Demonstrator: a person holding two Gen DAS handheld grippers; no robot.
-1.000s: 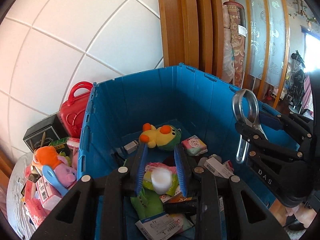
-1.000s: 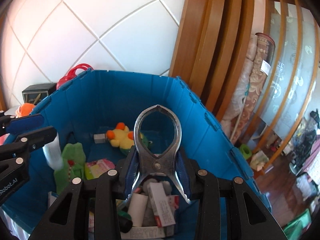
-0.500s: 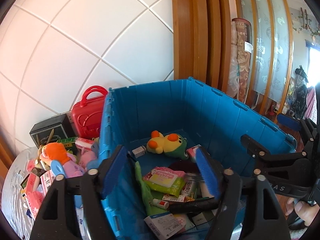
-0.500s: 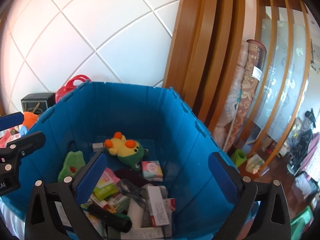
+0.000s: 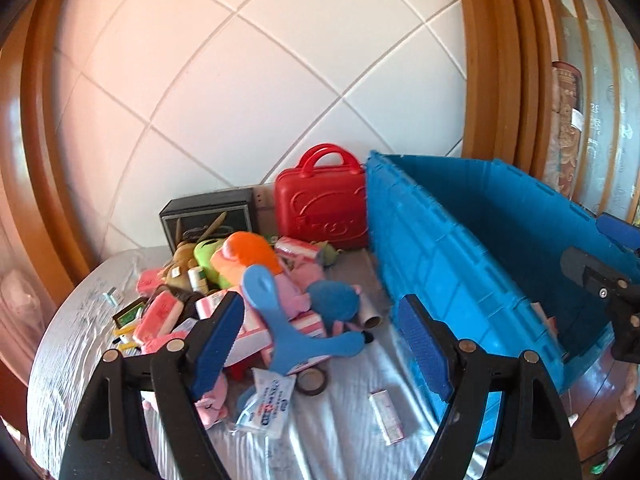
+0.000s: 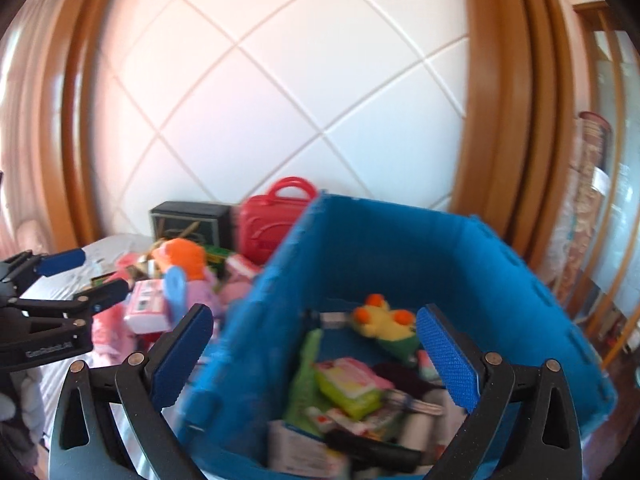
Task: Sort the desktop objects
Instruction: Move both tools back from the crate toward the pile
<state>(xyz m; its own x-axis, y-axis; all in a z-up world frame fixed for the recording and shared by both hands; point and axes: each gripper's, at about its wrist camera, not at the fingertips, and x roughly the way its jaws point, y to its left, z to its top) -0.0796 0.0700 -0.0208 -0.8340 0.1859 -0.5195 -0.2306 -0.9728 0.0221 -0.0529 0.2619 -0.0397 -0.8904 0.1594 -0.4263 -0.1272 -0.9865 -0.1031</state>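
Both my left gripper [image 5: 320,344] and right gripper [image 6: 316,356] are wide apart and empty, so I'd go low onto the blue paddle [image 5: 280,320] and pinch its handle, not the heap [image 5: 208,292].

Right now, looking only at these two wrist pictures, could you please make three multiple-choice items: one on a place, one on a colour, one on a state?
1. Where does the red case stand?
A. inside the bin
B. by the wall, beside the bin
C. on the floor

2. What colour is the duck in the bin?
A. yellow with orange
B. purple
C. black

3. What is the state of the left gripper?
A. shut on a toy
B. shut, empty
C. open, empty

Answers: 1 B, the case touches the bin's outer wall on the table. 2 A, yellow body with orange parts. 3 C, its pads stand apart and grip nothing.
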